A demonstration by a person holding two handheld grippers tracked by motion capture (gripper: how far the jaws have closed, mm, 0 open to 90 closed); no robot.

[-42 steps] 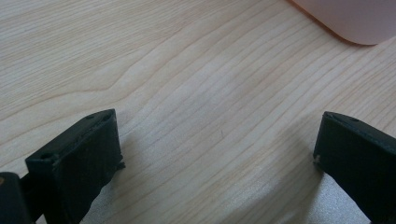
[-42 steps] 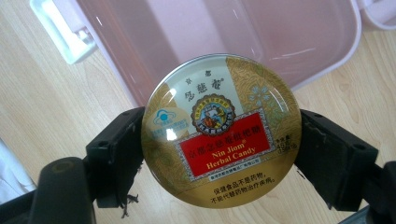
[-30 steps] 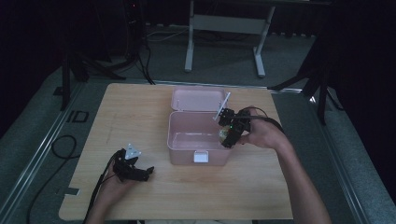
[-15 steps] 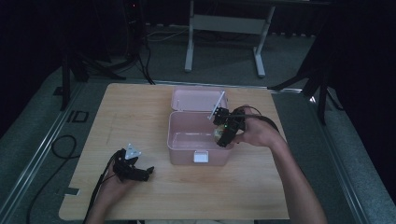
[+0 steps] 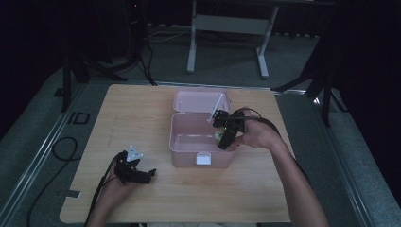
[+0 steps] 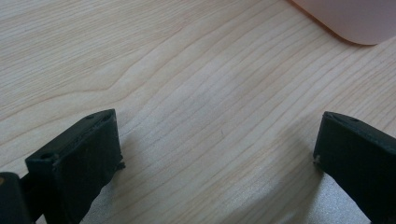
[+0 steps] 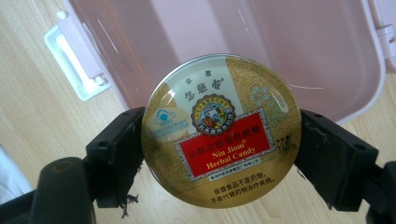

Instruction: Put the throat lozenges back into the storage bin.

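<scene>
Gold candy tin (image 7: pixel 222 133) sits clamped by its rim in the right gripper (image 5: pixel 226 134), poised over the open pink box's (image 5: pixel 189 146) right edge for dropping in, while the left gripper (image 5: pixel 138 174) rests wide-jawed near the table's (image 5: pixel 142 109) front-left corner, out of the way.

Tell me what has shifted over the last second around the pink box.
The right gripper, shut on the round candy tin, has drifted a little left and down, over the open pink box from its right side. Nothing was let go or newly taken. The left gripper stays resting on the table with its jaws open, and the box and its raised lid have not moved.
</scene>
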